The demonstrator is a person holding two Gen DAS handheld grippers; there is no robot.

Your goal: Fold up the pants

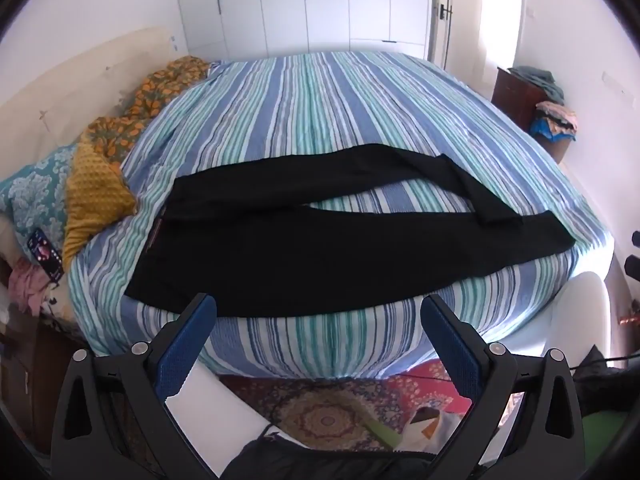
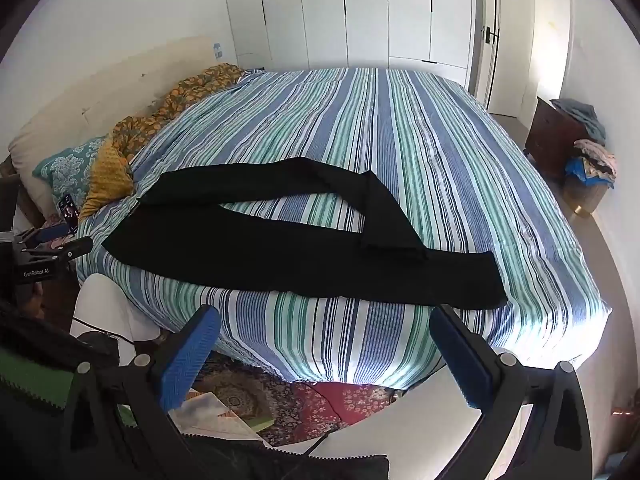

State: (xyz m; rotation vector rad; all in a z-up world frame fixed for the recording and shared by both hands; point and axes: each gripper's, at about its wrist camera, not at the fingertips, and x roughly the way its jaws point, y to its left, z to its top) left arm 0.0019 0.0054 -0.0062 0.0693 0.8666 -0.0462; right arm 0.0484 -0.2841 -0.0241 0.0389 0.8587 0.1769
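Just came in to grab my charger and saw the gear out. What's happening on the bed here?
A person is holding a two-finger gripper in each hand, about to fold a pair of black pants spread flat on the striped bed. The waist lies toward the pillows, and the far leg's end bends across the near leg. The left gripper and right gripper are both wide open near the bed's front edge, holding nothing. No fold has been made yet.
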